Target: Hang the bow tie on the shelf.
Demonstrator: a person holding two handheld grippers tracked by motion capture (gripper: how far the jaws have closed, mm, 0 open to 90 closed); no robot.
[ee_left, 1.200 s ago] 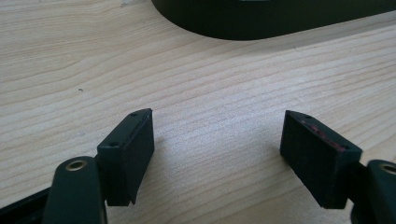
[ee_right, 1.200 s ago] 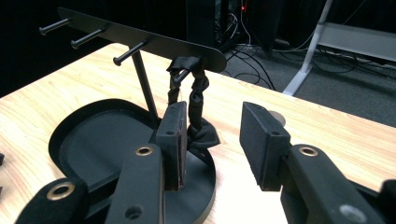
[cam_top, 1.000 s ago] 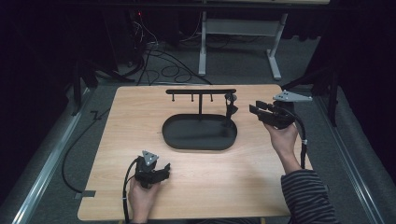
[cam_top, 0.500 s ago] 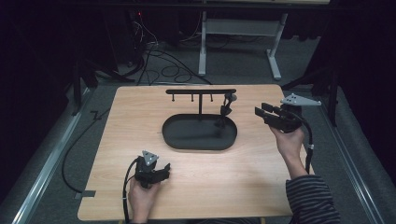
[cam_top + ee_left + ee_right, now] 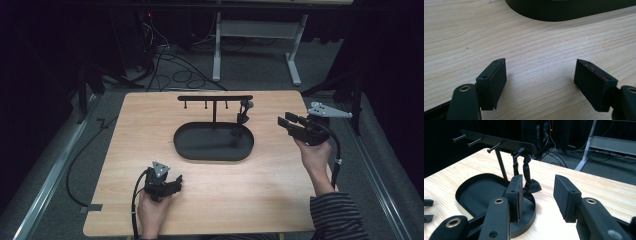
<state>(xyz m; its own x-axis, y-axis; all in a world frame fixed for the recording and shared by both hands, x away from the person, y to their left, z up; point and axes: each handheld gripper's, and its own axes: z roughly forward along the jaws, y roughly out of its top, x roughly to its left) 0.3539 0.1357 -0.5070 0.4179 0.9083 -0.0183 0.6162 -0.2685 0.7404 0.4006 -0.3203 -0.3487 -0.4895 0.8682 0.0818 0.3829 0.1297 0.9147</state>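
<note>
A black stand (image 5: 215, 98) with a peg bar rises from a black oval tray (image 5: 200, 142) at the table's middle. A dark strap (image 5: 243, 112) hangs from the bar's right end, its lower end reaching the tray. My right gripper (image 5: 282, 122) hovers right of the tray, apart from the strap and pointing left at it. Its jaws have just been opening a little and nothing is between them. Its own view looks past the gripper (image 5: 537, 187) to the strap (image 5: 526, 170), bar (image 5: 499, 142) and tray (image 5: 479, 192). My left gripper (image 5: 176, 181) rests open near the front edge, its jaws (image 5: 540, 72) empty, the tray (image 5: 564, 10) beyond.
The wooden table (image 5: 140, 130) has bare room left and right of the tray. Three pegs (image 5: 477, 142) on the bar carry nothing. Beyond the far edge lie floor cables (image 5: 165, 55) and a white desk frame (image 5: 257, 35). Dark floor borders both sides.
My right gripper has drawn back to the right, away from the stand and the strap, which now hangs free. The left gripper has stayed where it was.
</note>
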